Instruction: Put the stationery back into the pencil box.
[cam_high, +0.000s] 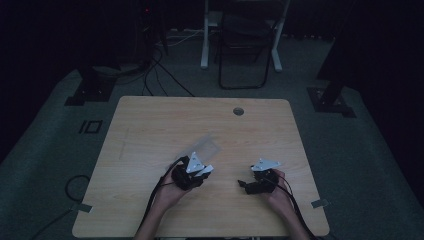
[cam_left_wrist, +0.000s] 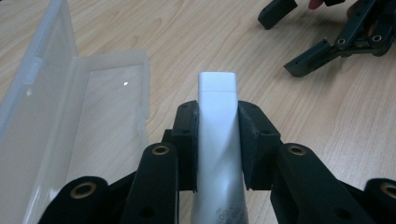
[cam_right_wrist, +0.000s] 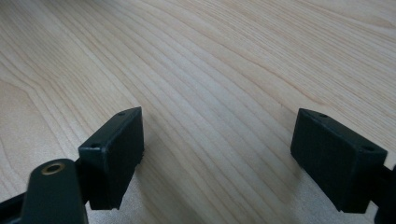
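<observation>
Gripping white tube (cam_left_wrist: 217, 135), left gripper (cam_left_wrist: 218, 140); right gripper (cam_right_wrist: 219, 158) gaping.

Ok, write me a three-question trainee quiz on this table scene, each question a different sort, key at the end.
1. True or false: the left gripper is shut on the white plastic tube.
2. The clear plastic case on the wooden table is: A) open, B) closed, C) upside down.
3. Fill in: the right gripper has its jaws ___ with nothing between them.

Key: 1 true; 2 A; 3 open.
</observation>
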